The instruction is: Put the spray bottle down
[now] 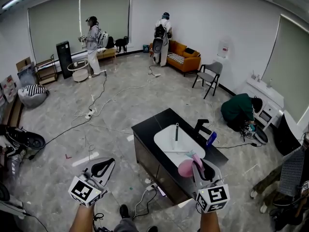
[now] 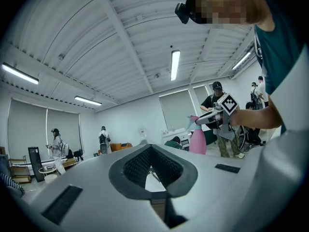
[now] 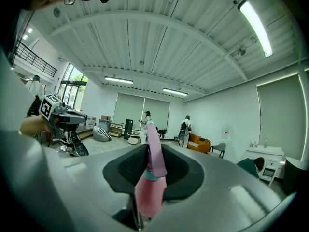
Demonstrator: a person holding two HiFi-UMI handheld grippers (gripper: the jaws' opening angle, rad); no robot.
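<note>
A pink spray bottle [image 1: 185, 168] hangs over the near end of the black counter [image 1: 145, 129], beside its white sink [image 1: 169, 141]. My right gripper [image 1: 199, 167] is shut on it. In the right gripper view the bottle [image 3: 150, 192] fills the gap between the dark pads [image 3: 128, 170], nozzle up, and the right gripper [image 3: 149, 166] points level. My left gripper [image 1: 103, 167] is left of the counter over the floor, jaws apart with nothing between them. The left gripper view shows the left gripper [image 2: 152, 166] empty, and the bottle [image 2: 197, 139] off to the right.
A black faucet [image 1: 202, 126] and a blue bottle [image 1: 211, 139] stand at the sink's far side. Cables [image 1: 96, 110] trail over the floor. A person in green [image 1: 239, 109] crouches right of the counter; two people stand at the back near an orange sofa [image 1: 183, 57] and a grey chair [image 1: 210, 74].
</note>
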